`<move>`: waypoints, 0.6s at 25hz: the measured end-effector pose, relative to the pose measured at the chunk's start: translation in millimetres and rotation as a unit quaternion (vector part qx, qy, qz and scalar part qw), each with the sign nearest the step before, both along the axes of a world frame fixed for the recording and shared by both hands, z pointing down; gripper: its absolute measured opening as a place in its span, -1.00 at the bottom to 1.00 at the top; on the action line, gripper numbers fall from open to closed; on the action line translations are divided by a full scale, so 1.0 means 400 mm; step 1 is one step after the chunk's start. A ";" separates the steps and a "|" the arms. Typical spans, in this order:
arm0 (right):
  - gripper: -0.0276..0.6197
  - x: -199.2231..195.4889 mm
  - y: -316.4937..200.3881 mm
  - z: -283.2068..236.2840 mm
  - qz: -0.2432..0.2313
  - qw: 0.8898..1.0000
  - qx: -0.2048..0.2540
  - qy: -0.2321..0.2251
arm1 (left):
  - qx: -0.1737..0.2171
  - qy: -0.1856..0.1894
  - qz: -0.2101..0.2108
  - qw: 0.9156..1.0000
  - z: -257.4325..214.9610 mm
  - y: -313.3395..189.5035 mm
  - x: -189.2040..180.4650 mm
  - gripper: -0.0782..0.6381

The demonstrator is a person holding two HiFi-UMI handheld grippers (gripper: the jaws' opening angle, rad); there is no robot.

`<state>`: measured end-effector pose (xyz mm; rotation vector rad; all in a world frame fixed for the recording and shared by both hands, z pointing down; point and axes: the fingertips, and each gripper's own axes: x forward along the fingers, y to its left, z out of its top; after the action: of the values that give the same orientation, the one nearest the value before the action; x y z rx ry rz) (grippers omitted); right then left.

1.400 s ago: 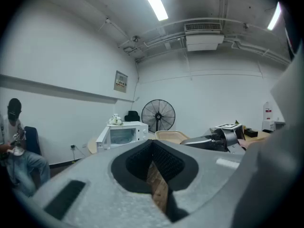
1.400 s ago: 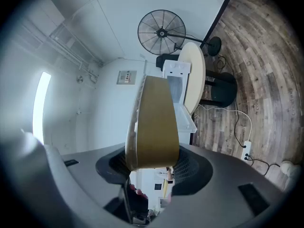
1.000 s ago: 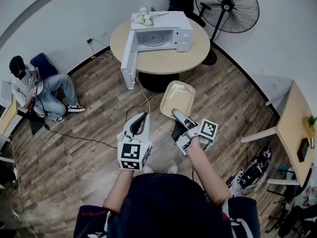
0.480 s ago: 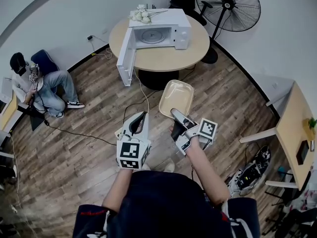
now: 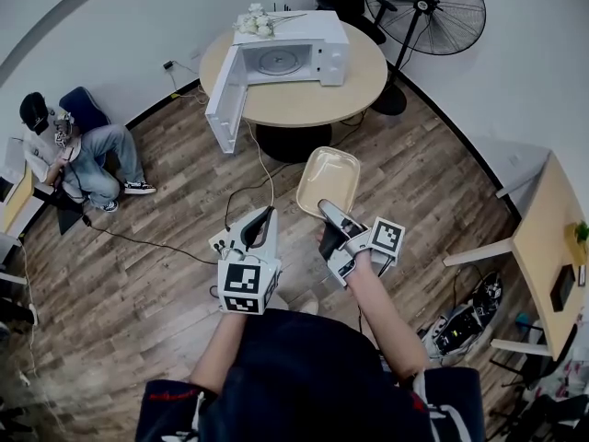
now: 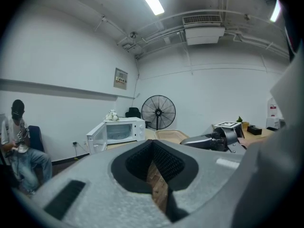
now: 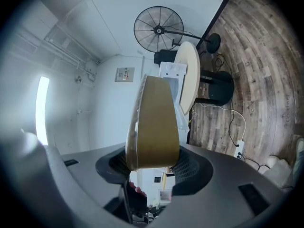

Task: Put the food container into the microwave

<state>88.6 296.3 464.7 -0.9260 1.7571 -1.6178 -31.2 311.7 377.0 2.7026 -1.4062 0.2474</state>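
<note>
**Handling.** Treat the container point(image 5: 329, 179) as light, shallow and thin-walled, and apparently empty in the head view. Expect some flex at the rim and a smooth, slightly slippery surface. Take hold at the short near rim, with one jaw over the wall and one under it, as at present. Keep it level, since a hold on one edge leaves the far end unsupported and likely to droop or pivot. Avoid a hard squeeze, which could buckle the rim.

**Location.** Carried in mid-air at the centre of the head view, above the floor point(image 5: 166, 210). Well apart from the microwave point(image 5: 287, 55) on the counter point(image 5: 363, 81) at upper centre. Door point(image 5: 225, 101) open, swung toward frame left.

**Tool state.**
- Right tool point(image 5: 329, 212): clamped on the container's near edge. In the right gripper view, the container point(image 7: 154, 122) rises from between the pads and fills the centre.
- Left tool point(image 5: 261, 219): narrow, tips together, nothing between. Only floor visible through the slit in the left gripper view point(image 6: 153, 146). Carried just beside the right tool, lower left of centre.

**Change against one second back.**
- Slight shift of microwave, door and counter up and to the left in the head view.
- Container and both tools at nearly the same frame places, in the same mutual arrangement.
- No visible change of grip.
</note>
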 end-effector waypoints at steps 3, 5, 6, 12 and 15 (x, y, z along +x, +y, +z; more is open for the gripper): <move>-0.22 0.013 -0.006 0.009 0.002 1.000 -0.002 -0.004 | -0.003 -0.003 -0.003 1.000 0.006 -0.003 0.009 -0.74; -0.22 0.019 -0.015 0.012 0.001 1.000 -0.002 -0.006 | -0.004 -0.004 -0.006 1.000 0.010 -0.013 0.013 -0.74; -0.22 0.020 -0.023 0.012 0.000 1.000 -0.001 -0.008 | -0.005 -0.004 -0.007 1.000 0.012 -0.021 0.014 -0.74; -0.22 0.025 -0.096 0.012 -0.005 1.000 -0.001 -0.011 | -0.007 -0.004 -0.008 1.000 0.019 -0.095 0.028 -0.74; -0.22 0.031 -0.148 0.013 -0.005 1.000 0.000 -0.009 | -0.008 -0.003 -0.008 1.000 0.021 -0.146 0.033 -0.74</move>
<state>101.1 237.3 469.9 -0.9016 1.7508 -1.6280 -18.2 253.4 385.6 2.6805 -1.4199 0.2650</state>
